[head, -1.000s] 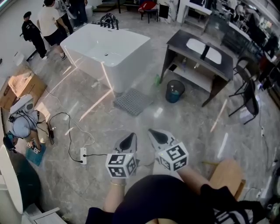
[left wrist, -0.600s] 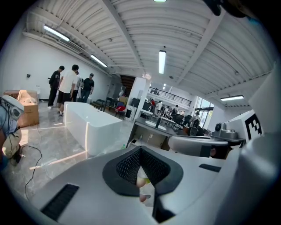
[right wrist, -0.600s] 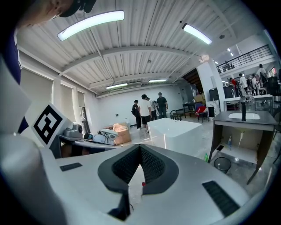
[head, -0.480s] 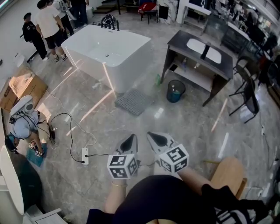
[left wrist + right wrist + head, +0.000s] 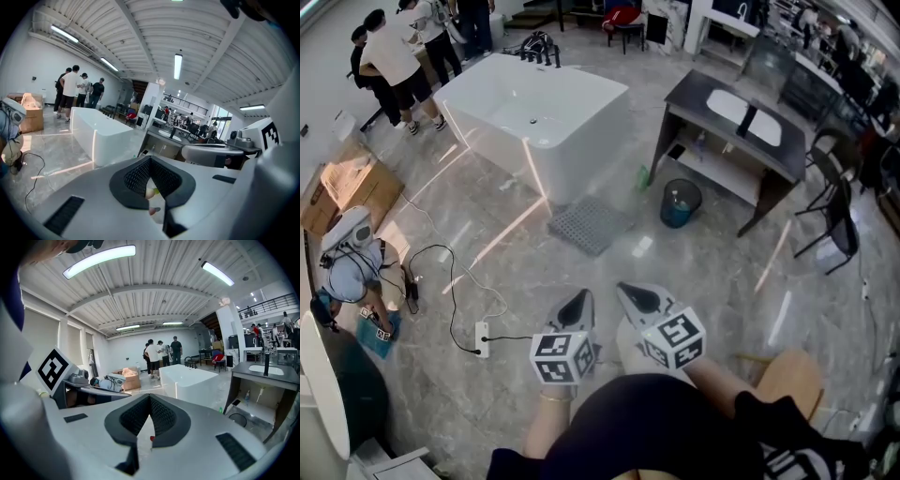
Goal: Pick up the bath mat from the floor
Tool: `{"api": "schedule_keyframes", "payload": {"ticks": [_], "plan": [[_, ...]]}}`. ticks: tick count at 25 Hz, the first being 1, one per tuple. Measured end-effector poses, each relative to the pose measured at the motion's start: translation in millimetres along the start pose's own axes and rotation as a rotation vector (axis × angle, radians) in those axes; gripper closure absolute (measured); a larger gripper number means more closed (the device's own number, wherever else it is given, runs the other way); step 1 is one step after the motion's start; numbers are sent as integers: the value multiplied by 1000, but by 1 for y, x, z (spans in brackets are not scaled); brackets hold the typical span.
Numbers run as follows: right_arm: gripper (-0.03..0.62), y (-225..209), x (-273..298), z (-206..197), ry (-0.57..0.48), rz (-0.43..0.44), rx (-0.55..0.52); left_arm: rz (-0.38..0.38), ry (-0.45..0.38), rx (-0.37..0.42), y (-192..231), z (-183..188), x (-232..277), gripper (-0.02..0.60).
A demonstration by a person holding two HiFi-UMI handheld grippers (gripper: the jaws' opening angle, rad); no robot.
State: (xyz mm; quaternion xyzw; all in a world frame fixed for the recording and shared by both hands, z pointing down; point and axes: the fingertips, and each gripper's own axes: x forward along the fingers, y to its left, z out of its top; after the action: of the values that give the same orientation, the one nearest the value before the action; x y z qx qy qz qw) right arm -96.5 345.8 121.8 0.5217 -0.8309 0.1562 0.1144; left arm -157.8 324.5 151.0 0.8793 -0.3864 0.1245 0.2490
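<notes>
The bath mat (image 5: 591,225) is a grey gridded square lying flat on the marble floor, beside the near corner of the white bathtub (image 5: 534,117). My left gripper (image 5: 575,307) and right gripper (image 5: 639,298) are held side by side in front of my body, well short of the mat and pointing toward it. Both are shut with nothing between the jaws. In the left gripper view the left gripper (image 5: 150,159) has its dark pads meeting at the tip. The right gripper (image 5: 150,397) looks the same in its own view. The mat is hidden behind the jaws in both gripper views.
A dark vanity with a white sink (image 5: 736,122) stands to the right of the mat, with a blue bin (image 5: 681,202) and a green bottle (image 5: 643,175) beside it. A power strip and cable (image 5: 481,339) lie at left. People (image 5: 394,61) stand at the far left. A wooden stool (image 5: 787,375) is close on my right.
The floor scene has slid slightly down in the head view, so the mat and tub sit a little nearer. The people at the far left have shifted. Both grippers keep the same shut pose.
</notes>
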Motion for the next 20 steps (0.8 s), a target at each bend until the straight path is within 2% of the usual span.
{"api": "schedule_keyframes", "payload": {"ticks": [9, 20], "plan": [[583, -38, 37, 21, -30, 10, -67, 15, -5, -7, 16, 26, 47, 583], [583, -96, 88, 45, -26, 52, -60, 54, -15, -28, 38, 63, 112, 583]]}}
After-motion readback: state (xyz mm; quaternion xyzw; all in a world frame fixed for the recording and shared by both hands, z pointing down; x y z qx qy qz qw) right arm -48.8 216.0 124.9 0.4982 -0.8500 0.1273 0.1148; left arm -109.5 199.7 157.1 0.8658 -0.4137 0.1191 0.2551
